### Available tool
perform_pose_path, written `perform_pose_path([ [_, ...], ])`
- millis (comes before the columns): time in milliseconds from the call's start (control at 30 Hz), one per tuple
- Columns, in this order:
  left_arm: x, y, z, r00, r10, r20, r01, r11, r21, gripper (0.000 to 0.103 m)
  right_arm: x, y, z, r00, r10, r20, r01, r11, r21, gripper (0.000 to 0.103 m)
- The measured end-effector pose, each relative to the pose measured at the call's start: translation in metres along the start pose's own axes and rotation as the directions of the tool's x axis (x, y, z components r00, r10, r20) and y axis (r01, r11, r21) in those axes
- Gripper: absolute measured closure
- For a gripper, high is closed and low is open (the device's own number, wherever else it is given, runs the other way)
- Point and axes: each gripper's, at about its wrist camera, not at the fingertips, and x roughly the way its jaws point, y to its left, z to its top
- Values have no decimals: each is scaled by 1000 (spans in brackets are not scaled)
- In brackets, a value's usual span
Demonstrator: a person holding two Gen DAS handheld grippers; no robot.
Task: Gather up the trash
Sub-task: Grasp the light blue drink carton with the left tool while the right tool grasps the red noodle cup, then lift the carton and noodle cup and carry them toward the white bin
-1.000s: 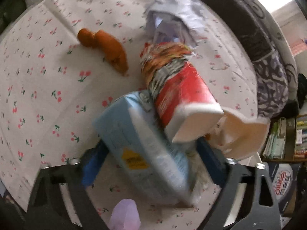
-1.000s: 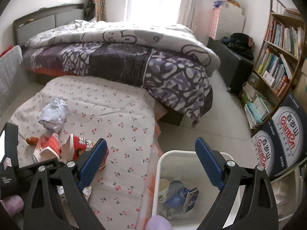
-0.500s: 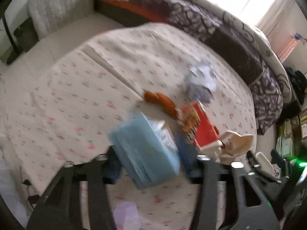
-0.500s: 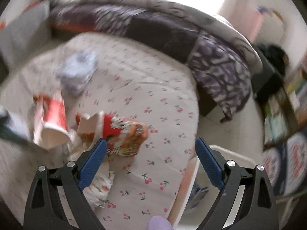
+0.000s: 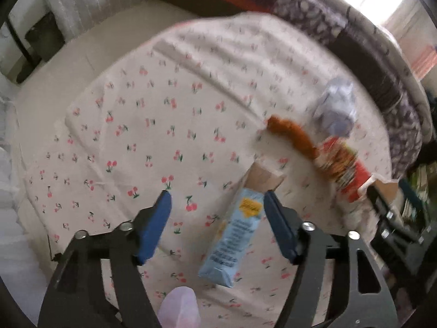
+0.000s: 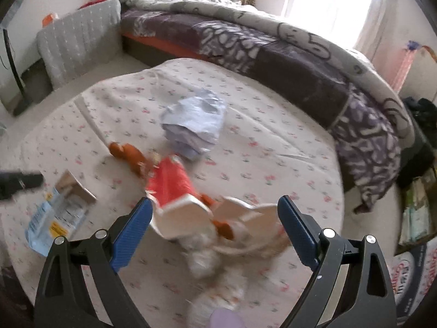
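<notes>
My left gripper (image 5: 217, 205) points down at the cherry-print mat (image 5: 153, 125), its jaws opening. A light blue carton (image 5: 235, 232) lies between the fingers, close to the right pad and not pinched. In the right wrist view the carton (image 6: 54, 216) rests flat at the left. My right gripper (image 6: 214, 227) stands open above a red paper cup (image 6: 169, 183) and a cream cup (image 6: 245, 213), gripping nothing. Behind them lie an orange scrap (image 6: 128, 155) and a crumpled grey paper ball (image 6: 194, 120).
A bed with a purple and grey duvet (image 6: 300, 63) borders the mat at the back and right. A grey padded panel (image 6: 79, 38) leans at the back left. Printed boxes (image 6: 409, 278) and a bookshelf stand at the far right. More crumpled white wrappers (image 6: 213, 262) lie under my right gripper.
The left gripper rose and drew back, squeezed the blue carton, then let it go. The right gripper swung from the white bin to over the cups on the mat.
</notes>
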Motion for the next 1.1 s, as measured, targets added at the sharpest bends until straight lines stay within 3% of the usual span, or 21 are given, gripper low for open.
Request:
perform_pose_path([
  [200,32,-23,-2,995,75,-60,-65,986,151,26,38,17,10,997,3,-79,-6,999,-40,13],
  [300,48,-25,-4,992,84,-99,-66,983,174,26,53,19,10,994,8,-106,-12,999,-34,13],
  [400,63,-26,-6,988,107,-110,-84,977,194,26,58,29,13,996,-23,-89,17,997,-75,31],
  [433,65,-26,-7,988,109,-113,-85,976,198,31,57,33,14,996,-34,-81,26,995,-96,45],
  [467,68,-26,-7,987,108,-117,-83,976,202,35,57,34,13,996,-30,-81,22,995,-100,50],
  [567,66,-24,-7,989,111,-95,-89,974,206,53,58,32,14,996,-13,-87,5,996,-90,50],
  [600,65,-23,-7,990,108,-91,-88,976,198,64,59,33,13,996,-17,-85,7,994,-113,50],
  [667,62,-19,-6,991,103,-85,-86,979,182,67,66,43,8,992,-77,-102,54,975,-214,43],
  [733,59,-18,-5,993,99,-71,-85,982,170,68,67,46,3,988,-124,-89,98,964,-247,50],
  [800,51,-16,-5,995,86,-42,-78,985,156,68,54,39,9,997,-39,-74,25,984,-174,54],
  [833,43,-15,-3,997,73,-18,-69,987,143,69,43,31,16,997,50,-57,-56,993,-100,55],
  [933,21,-11,3,998,48,51,-54,991,119,69,9,10,31,975,215,52,-217,975,41,55],
  [1100,-27,-13,4,975,30,219,-48,996,79,69,-41,0,38,944,238,230,-262,962,78,55],
])
